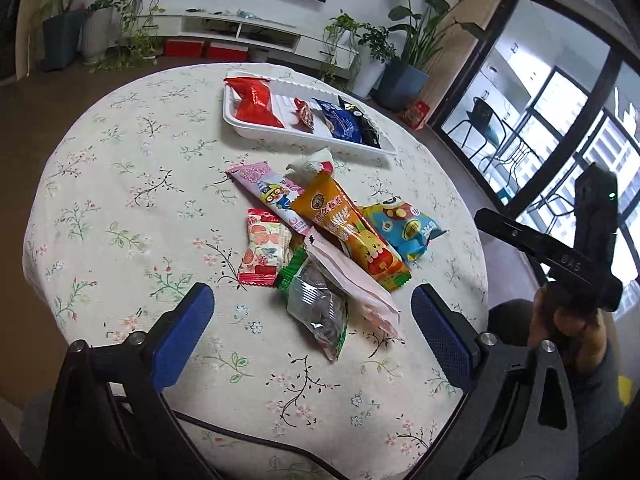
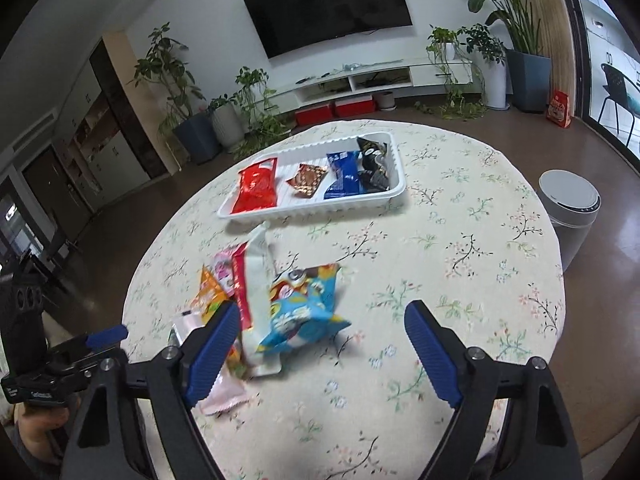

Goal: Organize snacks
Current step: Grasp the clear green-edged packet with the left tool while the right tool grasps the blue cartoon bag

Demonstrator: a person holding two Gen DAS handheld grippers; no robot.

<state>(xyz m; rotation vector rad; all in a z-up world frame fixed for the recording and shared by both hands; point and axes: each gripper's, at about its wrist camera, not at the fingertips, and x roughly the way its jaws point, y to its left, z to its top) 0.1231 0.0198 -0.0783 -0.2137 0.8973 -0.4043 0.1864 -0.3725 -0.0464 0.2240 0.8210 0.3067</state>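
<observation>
Floral table (image 1: 120, 208), left gripper (image 1: 312, 332) jaws wide, empty

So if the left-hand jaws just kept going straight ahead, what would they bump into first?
Probably the clear snack bag with green edges: it lies nearest, between the open jaws of the left gripper, at the near end of the snack pile. Depth is hard to judge, so the pink packet beside it might come first.
</observation>
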